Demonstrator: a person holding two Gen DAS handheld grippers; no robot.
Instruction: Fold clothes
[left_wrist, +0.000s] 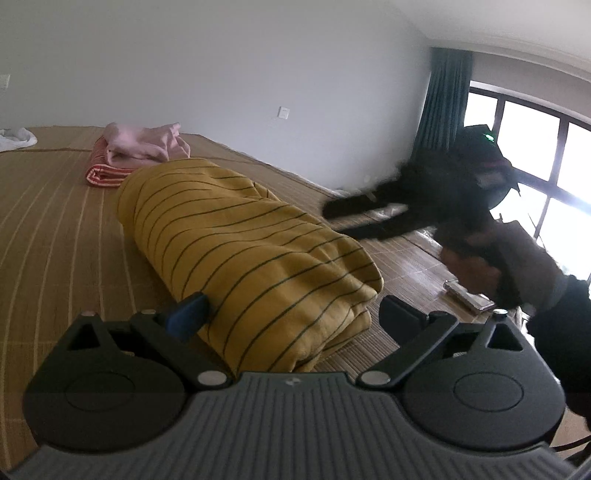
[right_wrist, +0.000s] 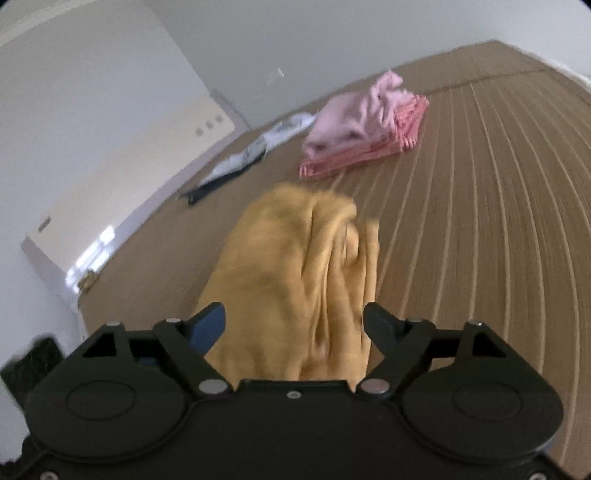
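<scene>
A mustard-yellow garment with thin dark stripes (left_wrist: 236, 236) lies bundled in a long roll on the woven bamboo mat (left_wrist: 55, 229). My left gripper (left_wrist: 293, 314) is open, its fingers spread either side of the roll's near end. In the right wrist view the same yellow garment (right_wrist: 295, 273) looks blurred and sits between the wide-spread fingers of my open right gripper (right_wrist: 295, 323). The left wrist view shows the right gripper (left_wrist: 343, 221) as a blurred black shape at the roll's far side, held by a gloved hand (left_wrist: 517, 258).
A pink garment (left_wrist: 144, 146) (right_wrist: 354, 118) rests on a folded red-striped cloth (left_wrist: 105, 171) (right_wrist: 369, 151) farther along the mat. White cloth (left_wrist: 14, 138) lies far left. A small silvery object (left_wrist: 469, 297) sits on the mat's right. A white and dark item (right_wrist: 251, 151) lies by the wall.
</scene>
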